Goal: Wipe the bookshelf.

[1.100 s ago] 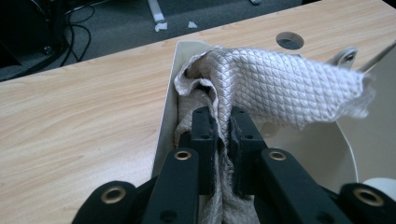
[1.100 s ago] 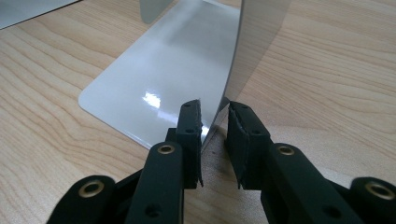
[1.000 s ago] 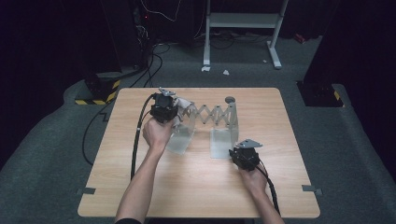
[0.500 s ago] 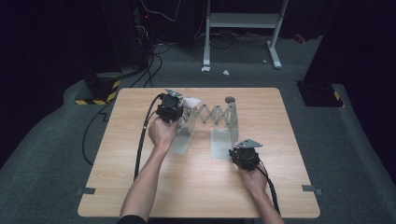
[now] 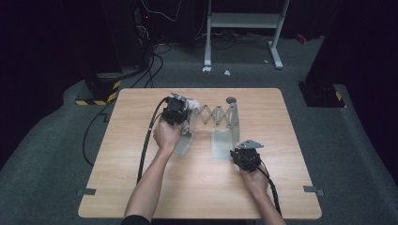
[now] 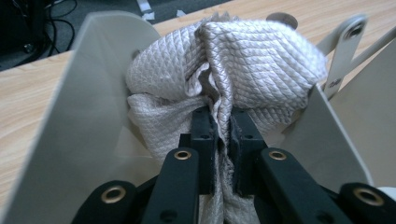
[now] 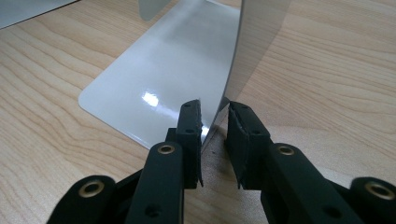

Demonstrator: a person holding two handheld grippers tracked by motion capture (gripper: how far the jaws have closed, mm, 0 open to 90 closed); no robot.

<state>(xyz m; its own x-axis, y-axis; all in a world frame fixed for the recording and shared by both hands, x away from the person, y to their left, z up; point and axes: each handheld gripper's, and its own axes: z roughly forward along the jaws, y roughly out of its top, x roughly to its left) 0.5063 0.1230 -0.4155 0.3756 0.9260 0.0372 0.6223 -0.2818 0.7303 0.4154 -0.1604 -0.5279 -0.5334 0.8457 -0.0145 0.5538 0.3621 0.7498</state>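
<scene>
Left claw [image 6: 219, 140]: clenched on quilted cloth [image 6: 243, 60], lowered toward frame centre into expanding rack [image 5: 217, 115] | right claw [image 7: 214, 140]: braces rack end plate [image 7: 252, 51] | cloth nearly seated.

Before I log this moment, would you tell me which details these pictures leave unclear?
- Lower end of the cloth: in the left gripper view it runs down between the left gripper, whose black jaws cover it.
- Right gripper contact with the upright metal plate: the right gripper view shows the plate's edge between the jaws, but whether the pads press it is unclear.
- Scissor linkage: too small in the high view to count its bars.
</scene>
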